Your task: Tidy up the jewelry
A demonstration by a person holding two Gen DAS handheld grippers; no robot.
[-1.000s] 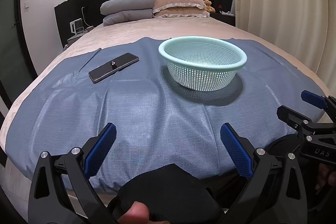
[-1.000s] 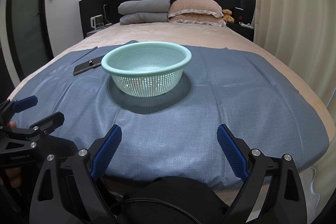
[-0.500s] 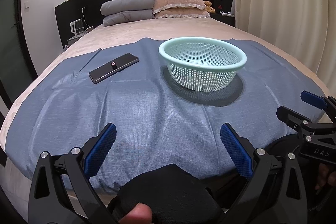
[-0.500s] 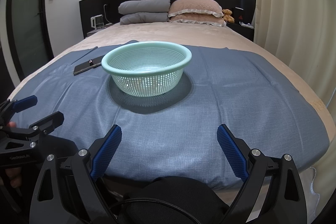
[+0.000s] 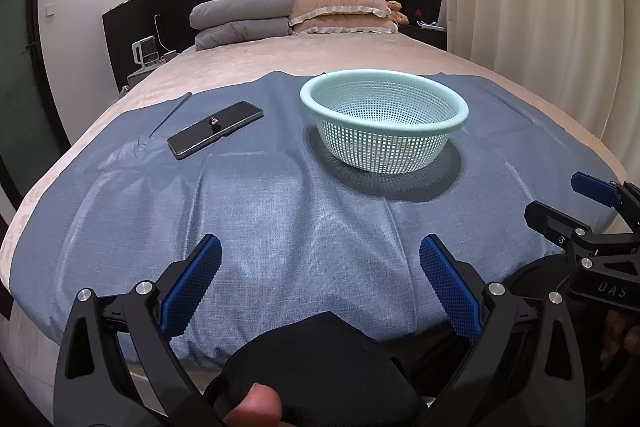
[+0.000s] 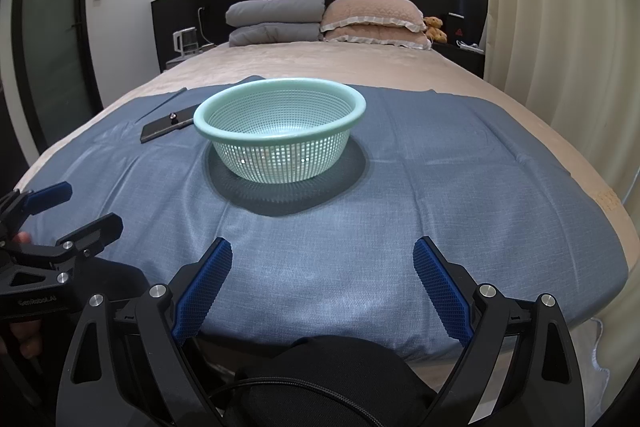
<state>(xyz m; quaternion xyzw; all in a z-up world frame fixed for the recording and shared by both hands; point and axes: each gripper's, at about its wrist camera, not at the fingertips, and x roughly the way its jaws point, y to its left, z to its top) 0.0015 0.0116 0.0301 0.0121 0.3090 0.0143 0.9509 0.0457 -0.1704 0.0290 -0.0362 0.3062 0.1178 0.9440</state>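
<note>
The bed [image 5: 320,59] carries a blue cloth [image 5: 280,211] spread over its near end. On the cloth stands a mint-green mesh basket [image 5: 384,123], upright. To its left, apart from it, lies a dark flat slab [image 5: 214,130], likely a phone or a tray, with one small jewelry piece [image 5: 215,121] resting on its middle; it reads as a ring or stud, too small to settle.

Progress: one piece lies outside the basket, on the slab. Faint pale shapes show through the mesh at the basket's floor, but whether these are jewelry cannot be confirmed. The scene fits either a piece awaiting transfer to the basket or a piece laid out on the slab from it; which container is the destination is not settled.

The left claw [image 5: 320,281] is spread wide and holds nothing; it hangs over the near edge of the cloth. The right claw [image 6: 322,287] is likewise spread wide and empty, just beside the left.

Hidden or unclear: the basket's interior floor, the thin dark line beyond the slab, and the near edge of the bed behind the claw bodies.
</note>
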